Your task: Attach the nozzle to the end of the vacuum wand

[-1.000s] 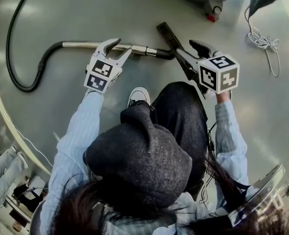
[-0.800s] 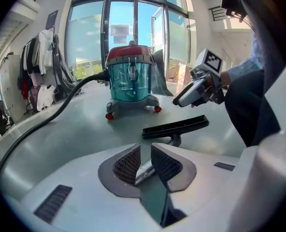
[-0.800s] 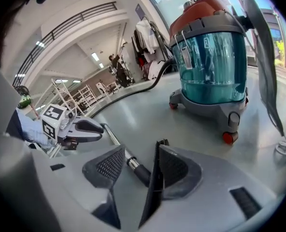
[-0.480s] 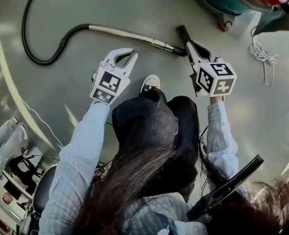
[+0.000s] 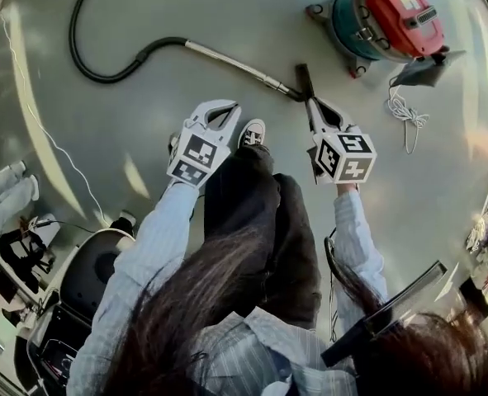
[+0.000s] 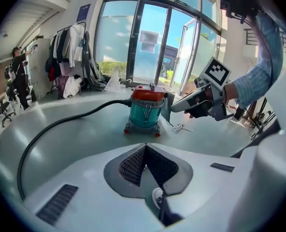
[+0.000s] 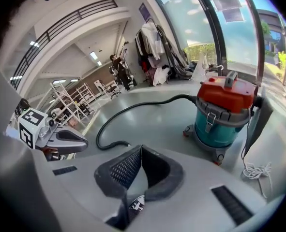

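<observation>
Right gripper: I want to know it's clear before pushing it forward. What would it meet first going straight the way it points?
Probably the bare floor, just short of the black hose lying across it; the vacuum canister stands right of that line. Depth is hard to judge.

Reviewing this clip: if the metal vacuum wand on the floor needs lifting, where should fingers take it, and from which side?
Probably the bare metal middle of the wand, from straight above, fingers closing across it. It lies flat on the floor, straight and thin there; the nozzle end is bulkier and the hose end bends.
</observation>
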Available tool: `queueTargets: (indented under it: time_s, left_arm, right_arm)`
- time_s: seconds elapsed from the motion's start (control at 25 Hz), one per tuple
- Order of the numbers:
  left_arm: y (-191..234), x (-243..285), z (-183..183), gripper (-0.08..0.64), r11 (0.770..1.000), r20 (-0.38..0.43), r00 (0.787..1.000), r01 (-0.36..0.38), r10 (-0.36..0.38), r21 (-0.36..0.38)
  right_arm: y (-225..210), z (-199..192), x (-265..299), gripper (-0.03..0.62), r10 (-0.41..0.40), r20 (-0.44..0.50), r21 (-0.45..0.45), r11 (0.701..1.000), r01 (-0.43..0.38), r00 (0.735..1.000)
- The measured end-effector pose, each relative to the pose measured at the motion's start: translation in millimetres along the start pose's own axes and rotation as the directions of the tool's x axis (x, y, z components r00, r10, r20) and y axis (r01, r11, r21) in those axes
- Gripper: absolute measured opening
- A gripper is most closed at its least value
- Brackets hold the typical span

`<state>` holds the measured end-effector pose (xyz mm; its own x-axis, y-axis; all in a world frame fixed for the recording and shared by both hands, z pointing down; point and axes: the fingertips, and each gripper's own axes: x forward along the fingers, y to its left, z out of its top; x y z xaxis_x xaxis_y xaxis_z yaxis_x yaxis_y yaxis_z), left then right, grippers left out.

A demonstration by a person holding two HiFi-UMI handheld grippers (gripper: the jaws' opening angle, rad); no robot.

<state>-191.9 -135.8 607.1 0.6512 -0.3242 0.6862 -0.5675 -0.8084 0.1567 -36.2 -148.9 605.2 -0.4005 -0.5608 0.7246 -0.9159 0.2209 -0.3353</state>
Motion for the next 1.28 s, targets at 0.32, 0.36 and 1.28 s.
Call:
queueTargets:
  time_s: [0.32, 0.36, 1.28]
  left_arm:
    - [-29, -130, 113, 0.005, 0.996, 0.029, 0.998, -0.057, 0.059, -0.074]
    - [-33, -144, 121, 0.005, 0.995, 0.030, 0.997, -0.073, 0.075, -0.069]
    - [-336, -246, 228, 0.005, 0.899, 0.237, 0.892, -0.306, 0.386, -0.313]
  right_arm:
    - [64, 100, -130, 0.009, -0.024, -0.024, 0.001, 1.000, 0.024, 0.999]
    - [70, 110, -143, 0.009, -0.024, -0.017, 0.000, 1.000, 0.024, 1.000]
    - [61, 32, -411, 0.009, 0.196, -0.083, -0.243, 0.947, -0.210, 0.977]
